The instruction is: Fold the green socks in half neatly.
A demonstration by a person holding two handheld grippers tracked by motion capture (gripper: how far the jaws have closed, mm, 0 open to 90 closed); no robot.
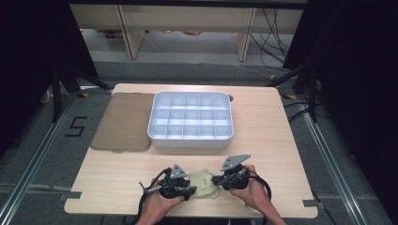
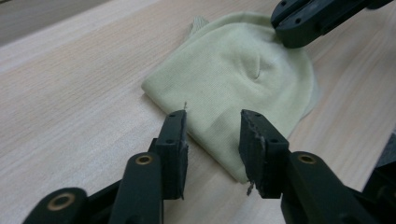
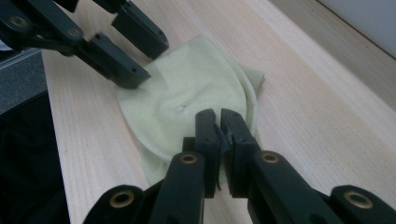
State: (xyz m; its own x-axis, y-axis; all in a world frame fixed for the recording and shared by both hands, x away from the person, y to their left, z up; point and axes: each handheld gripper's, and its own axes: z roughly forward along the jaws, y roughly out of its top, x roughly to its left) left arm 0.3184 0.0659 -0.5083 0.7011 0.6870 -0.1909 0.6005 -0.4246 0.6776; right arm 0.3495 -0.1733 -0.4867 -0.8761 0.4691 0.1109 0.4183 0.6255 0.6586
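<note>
A pale yellow-green knitted cloth lies flat on the wooden table, close to the near edge, at about 6 o'clock from the white compartment tray that sits at the middle of the table. The left gripper sits at the cloth's 9 o'clock side and the right gripper at its 3 o'clock side, each held in one of the person's hands, so the cloth lies between them. In the left gripper view, the left gripper has its jaws standing apart with a clear gap, poised over the folded near corner of the cloth; the cloth shows through the gap and nothing is clamped. In the right gripper view, the right gripper has its jaws drawn almost together, leaving only a thin slit, right at the curved edge of the cloth; whether a fold of fabric is pinched between them I cannot tell. A ribbed cuff peeks out from under the cloth at its far side. A brown mat lies flat at the tray's 9 o'clock, touching the tray's side.
</note>
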